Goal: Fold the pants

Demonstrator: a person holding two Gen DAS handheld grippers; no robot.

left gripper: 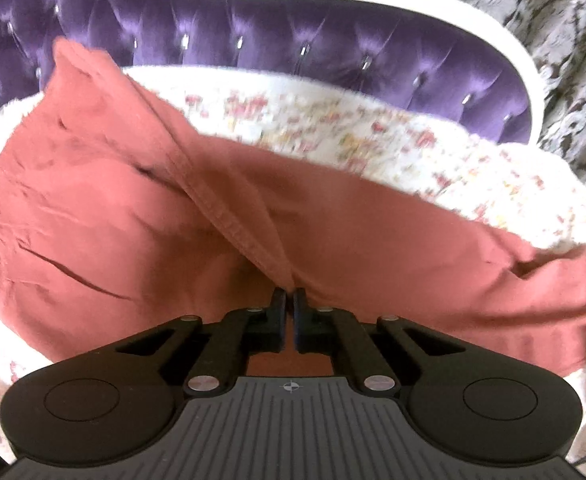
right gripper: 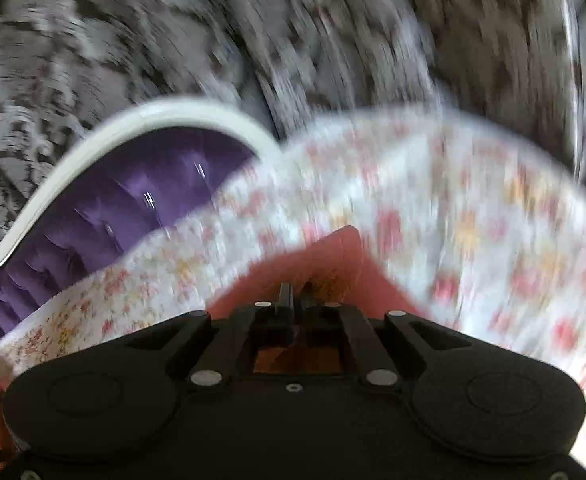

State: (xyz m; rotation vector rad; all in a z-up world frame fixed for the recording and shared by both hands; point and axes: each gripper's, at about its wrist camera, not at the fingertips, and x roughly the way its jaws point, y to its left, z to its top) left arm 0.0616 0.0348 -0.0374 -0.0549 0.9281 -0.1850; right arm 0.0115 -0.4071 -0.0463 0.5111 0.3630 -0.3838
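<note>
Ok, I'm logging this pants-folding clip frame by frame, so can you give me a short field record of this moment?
garment: rust-red pants, partly folded, one layer lying across another
surface: floral bedspread
backdrop: purple tufted headboard with white frame, grey patterned wall
left gripper: shut on a seamed fold of the pants
right gripper: shut on a pants edge, as far as blur allows
image quality: left wrist view fairly sharp, right wrist view smeared by motion
</note>
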